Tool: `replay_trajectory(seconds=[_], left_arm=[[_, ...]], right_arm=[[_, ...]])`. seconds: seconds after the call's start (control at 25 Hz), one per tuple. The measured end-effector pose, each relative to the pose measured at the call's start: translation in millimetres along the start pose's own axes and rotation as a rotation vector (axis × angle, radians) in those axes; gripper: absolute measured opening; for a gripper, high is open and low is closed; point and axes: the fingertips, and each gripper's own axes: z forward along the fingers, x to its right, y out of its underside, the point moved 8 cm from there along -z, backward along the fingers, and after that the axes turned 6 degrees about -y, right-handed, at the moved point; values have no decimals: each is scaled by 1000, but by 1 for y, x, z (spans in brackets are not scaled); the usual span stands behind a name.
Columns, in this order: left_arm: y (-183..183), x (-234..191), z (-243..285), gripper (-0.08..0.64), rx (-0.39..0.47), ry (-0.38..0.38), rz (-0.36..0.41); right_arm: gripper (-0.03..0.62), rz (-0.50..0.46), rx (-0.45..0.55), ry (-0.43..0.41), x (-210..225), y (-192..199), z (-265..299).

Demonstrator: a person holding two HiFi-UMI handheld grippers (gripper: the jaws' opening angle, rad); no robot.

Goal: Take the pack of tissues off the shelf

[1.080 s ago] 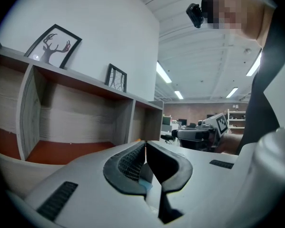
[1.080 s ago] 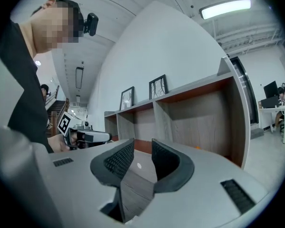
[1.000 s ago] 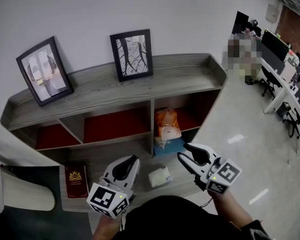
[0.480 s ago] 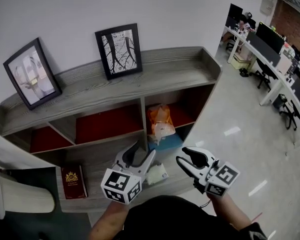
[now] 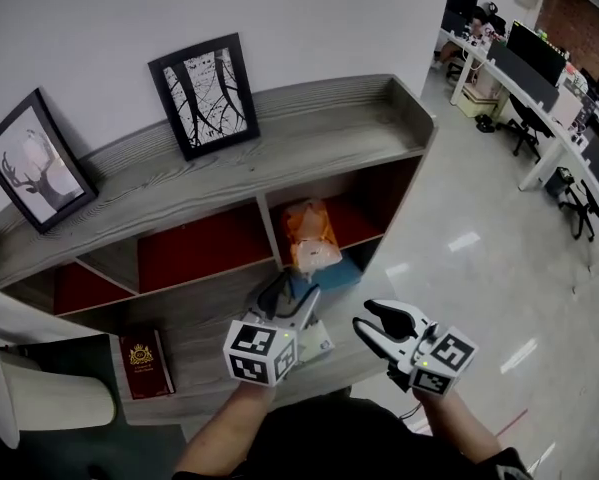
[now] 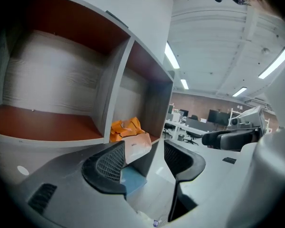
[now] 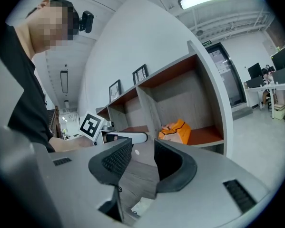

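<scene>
An orange pack of tissues (image 5: 309, 233) stands in the right compartment of the grey shelf (image 5: 279, 138), on a blue thing (image 5: 329, 271). My left gripper (image 5: 290, 298) is just in front of and below it. Its jaws have just been opening and stand wide, with nothing pressed between them. In the left gripper view the pack (image 6: 131, 136) shows beyond the gap of the left gripper (image 6: 144, 158). My right gripper (image 5: 381, 320) hangs open to the right, off the shelf's front edge, holding nothing. The right gripper view shows the right gripper (image 7: 143, 158), the pack (image 7: 176, 132) and the left gripper's marker cube (image 7: 91, 125).
Two framed pictures (image 5: 206, 93) (image 5: 34, 163) lean on the shelf top. A red book (image 5: 142, 360) and a small white box (image 5: 316, 340) lie on the lowest board. A white seat (image 5: 39, 398) stands at the left. Office desks and chairs (image 5: 569, 118) fill the far right.
The left gripper has moved forward and to the right towards the orange pack, and its jaws went from shut to wide open. The right gripper has barely shifted.
</scene>
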Motion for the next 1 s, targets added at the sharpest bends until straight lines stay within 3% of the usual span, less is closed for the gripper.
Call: replay_trajectory(seconds=[0.64, 1.0], left_arm=[[19, -11, 49, 259, -70, -99, -22], [27, -14, 64, 264, -92, -157, -78]], right_arm=[[107, 93, -31, 21, 15, 27, 0], [107, 116, -34, 18, 21, 33, -10]])
